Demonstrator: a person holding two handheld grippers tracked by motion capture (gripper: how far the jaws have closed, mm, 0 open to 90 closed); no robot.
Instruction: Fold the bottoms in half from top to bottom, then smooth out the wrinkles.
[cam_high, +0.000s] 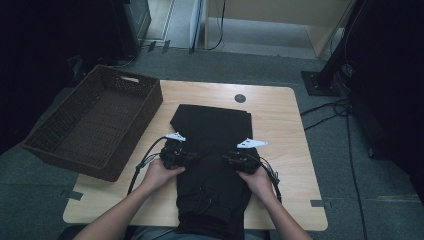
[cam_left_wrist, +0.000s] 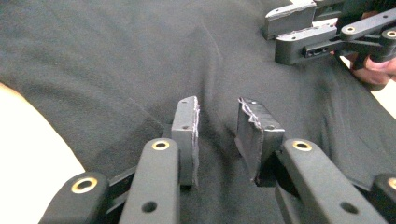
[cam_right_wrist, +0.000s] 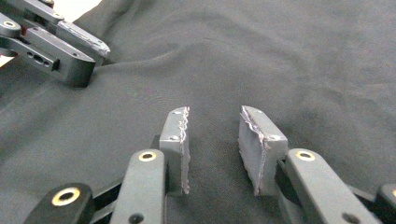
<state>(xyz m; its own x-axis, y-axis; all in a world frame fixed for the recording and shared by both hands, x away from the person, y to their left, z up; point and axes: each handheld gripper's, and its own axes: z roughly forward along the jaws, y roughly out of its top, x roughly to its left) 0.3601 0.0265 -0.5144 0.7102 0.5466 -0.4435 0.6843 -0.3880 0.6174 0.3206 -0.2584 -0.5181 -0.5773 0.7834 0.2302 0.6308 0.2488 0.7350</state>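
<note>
Centrally on wooden worktop (cam_high: 280, 115), grey floor around: black garment (cam_high: 212, 150), long axis near-to-far. Left tongs (cam_high: 192, 158) and right tongs (cam_high: 226, 159) spread, pinching nothing.

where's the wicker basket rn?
In the high view the wicker basket sits at the table's left edge, partly overhanging it, just left of the black garment.

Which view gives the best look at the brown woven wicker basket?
The high view: it shows the whole brown woven wicker basket at the table's left edge, with its handle cut-out and inside bottom visible. The left gripper view and right gripper view look along their jaws at the black folded garment instead, giving no look at the basket.
</note>
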